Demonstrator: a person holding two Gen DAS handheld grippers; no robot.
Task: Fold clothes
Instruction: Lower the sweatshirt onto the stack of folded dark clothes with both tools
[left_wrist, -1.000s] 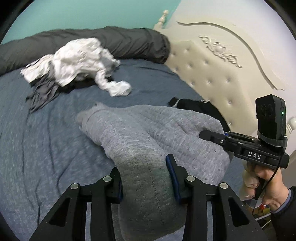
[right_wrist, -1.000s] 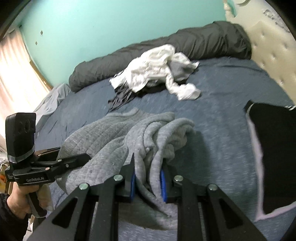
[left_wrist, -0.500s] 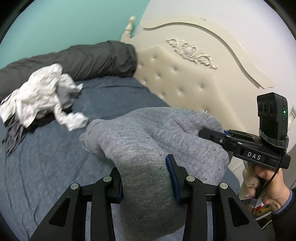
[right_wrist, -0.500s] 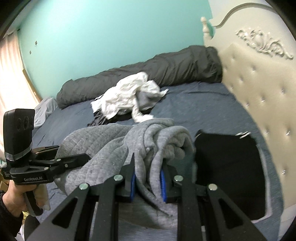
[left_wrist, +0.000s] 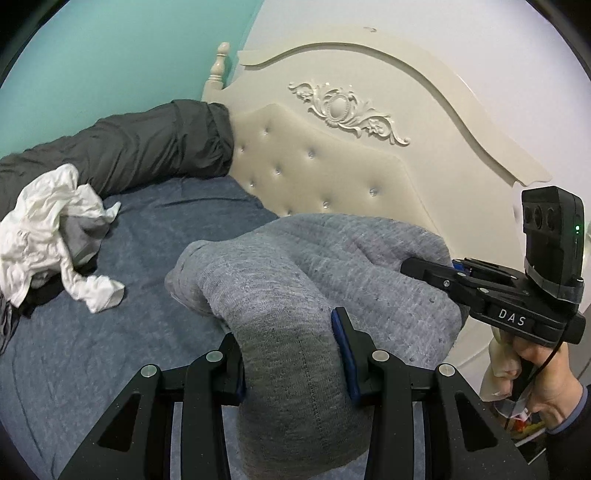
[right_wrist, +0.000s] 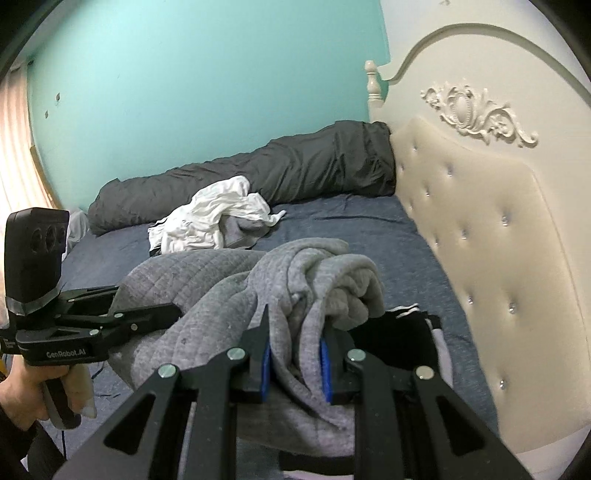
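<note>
Both grippers, left gripper (left_wrist: 291, 354) and right gripper (right_wrist: 293, 356), are clamping the bunched grey sweatshirt (left_wrist: 332, 266) and swinging it toward the bed's headboard edge, over the black garment (right_wrist: 391, 343), so looks like stacking, not folding.

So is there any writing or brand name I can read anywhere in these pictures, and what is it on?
"DAS": white letters on the side of the black handheld right gripper, seen from the left wrist view.
"GenRobot.AI": grey letters on the side of the black handheld left gripper, seen from the right wrist view.
No other text shows on the clothes or bed.
</note>
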